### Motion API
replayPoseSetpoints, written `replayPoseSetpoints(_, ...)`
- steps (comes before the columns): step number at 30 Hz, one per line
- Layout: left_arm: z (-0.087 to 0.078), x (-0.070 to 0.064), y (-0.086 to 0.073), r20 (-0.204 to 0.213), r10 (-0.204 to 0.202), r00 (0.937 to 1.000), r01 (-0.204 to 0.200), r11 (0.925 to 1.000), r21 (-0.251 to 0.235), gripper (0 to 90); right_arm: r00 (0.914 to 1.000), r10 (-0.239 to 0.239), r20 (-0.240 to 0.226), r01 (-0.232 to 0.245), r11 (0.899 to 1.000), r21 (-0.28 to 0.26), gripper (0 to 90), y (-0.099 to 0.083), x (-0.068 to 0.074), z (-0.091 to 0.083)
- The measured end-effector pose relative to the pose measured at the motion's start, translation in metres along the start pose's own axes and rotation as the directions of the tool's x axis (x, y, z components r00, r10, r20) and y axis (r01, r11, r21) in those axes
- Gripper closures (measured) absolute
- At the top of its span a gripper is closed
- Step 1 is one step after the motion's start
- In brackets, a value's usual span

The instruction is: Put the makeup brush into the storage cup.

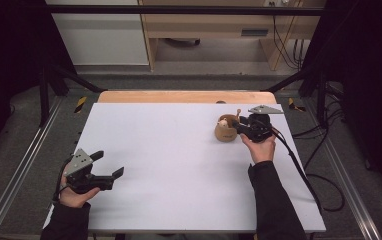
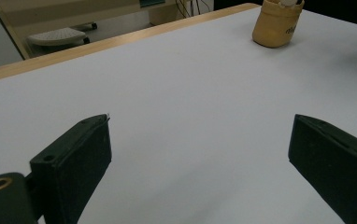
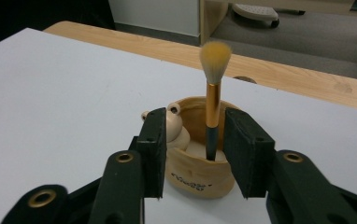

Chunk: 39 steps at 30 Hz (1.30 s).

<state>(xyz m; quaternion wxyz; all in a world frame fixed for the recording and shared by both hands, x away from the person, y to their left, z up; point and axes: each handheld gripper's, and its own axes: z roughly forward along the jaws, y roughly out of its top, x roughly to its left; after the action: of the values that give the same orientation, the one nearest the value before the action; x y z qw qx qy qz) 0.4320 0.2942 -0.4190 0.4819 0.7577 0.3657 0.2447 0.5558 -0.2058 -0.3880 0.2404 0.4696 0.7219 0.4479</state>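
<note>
**Brush upright in the wooden cup, right gripper at its rim**

A makeup brush [image 3: 212,93] stands upright in a small wooden cup [image 3: 196,175], its soft yellowish tuft at the top, an orange-gold collar below it and a dark handle that goes down into the cup. A small pale wooden figure [image 3: 174,128] with round ears leans at the cup's left rim in the right gripper view. The cup [image 1: 225,130] sits on the far right part of the white table [image 1: 179,165], near the light wooden strip [image 1: 179,96] along the far edge.

The right gripper [image 3: 193,149] is at the cup, its two black jaws partly open, one on each side of the cup's near rim; the brush handle stands between them. Whether the pads touch the cup or the handle cannot be told. In the high view the right gripper [image 1: 240,127] sits just beside the cup.

The left gripper [image 1: 108,165] is well apart, near the front left corner of the table, jaws wide open and holding nothing. In its own view the cup [image 2: 277,25] shows far off.
</note>
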Motion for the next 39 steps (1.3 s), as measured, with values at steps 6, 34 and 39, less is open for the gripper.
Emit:
replayPoseSetpoints(6, 0.001, -0.002, -0.001, 0.001, -0.004, 1.0000, 0.004, 1.0000, 0.004, 5.6, 0.9992, -0.014, -0.038, 0.012, 0.999, -0.048, 46.5, -0.006, 0.007, -0.016)
replayPoseSetpoints(34, 0.002, -0.008, -0.006, 0.006, -0.005, 1.0000, 0.005, 0.9998, 0.018, 5.4, 0.9730, -0.151, -0.175, 0.135, 0.986, -0.101, 13.9, -0.047, 0.052, -0.064)
replayPoseSetpoints(39, 0.003, -0.008, -0.007, 0.006, -0.001, 1.0000, 0.000, 0.9998, 0.019, 5.4, 0.9714, -0.148, -0.186, 0.129, 0.985, -0.111, 13.1, -0.053, 0.052, -0.070)
